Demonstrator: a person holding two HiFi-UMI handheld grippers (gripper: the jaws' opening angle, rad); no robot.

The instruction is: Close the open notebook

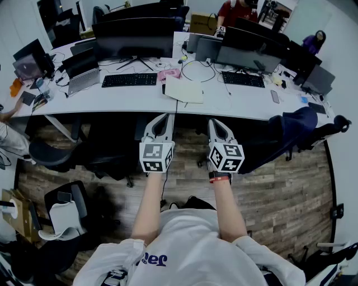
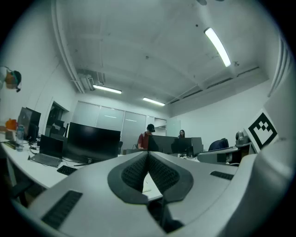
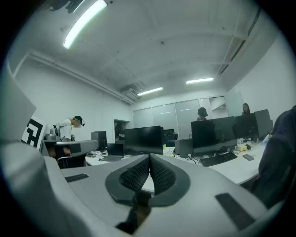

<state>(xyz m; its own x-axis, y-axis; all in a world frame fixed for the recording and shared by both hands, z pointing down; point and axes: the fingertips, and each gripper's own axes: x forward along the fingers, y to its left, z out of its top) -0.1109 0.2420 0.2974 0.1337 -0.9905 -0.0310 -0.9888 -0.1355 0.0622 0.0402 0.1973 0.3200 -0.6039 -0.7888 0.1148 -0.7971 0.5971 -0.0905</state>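
Note:
A pale notebook (image 1: pixel 183 90) lies flat on the white desk (image 1: pixel 134 98), between the two keyboards and just beyond my grippers. My left gripper (image 1: pixel 163 118) and my right gripper (image 1: pixel 216 123) are held side by side over the floor, short of the desk's front edge, both pointing at the desk. The notebook is ahead of the gap between them. In the left gripper view the left gripper (image 2: pixel 148 155) has its ribbed pads pressed together with nothing held. In the right gripper view the right gripper (image 3: pixel 149 159) is likewise shut and empty.
Black monitors (image 1: pixel 134 37), two keyboards (image 1: pixel 129 80), a laptop (image 1: pixel 83 72) and a pink object (image 1: pixel 168 74) crowd the desk. Black office chairs (image 1: pixel 109 148) stand at the desk's front, one draped with a dark jacket (image 1: pixel 291 131). People sit or stand at the far desks (image 1: pixel 235 10).

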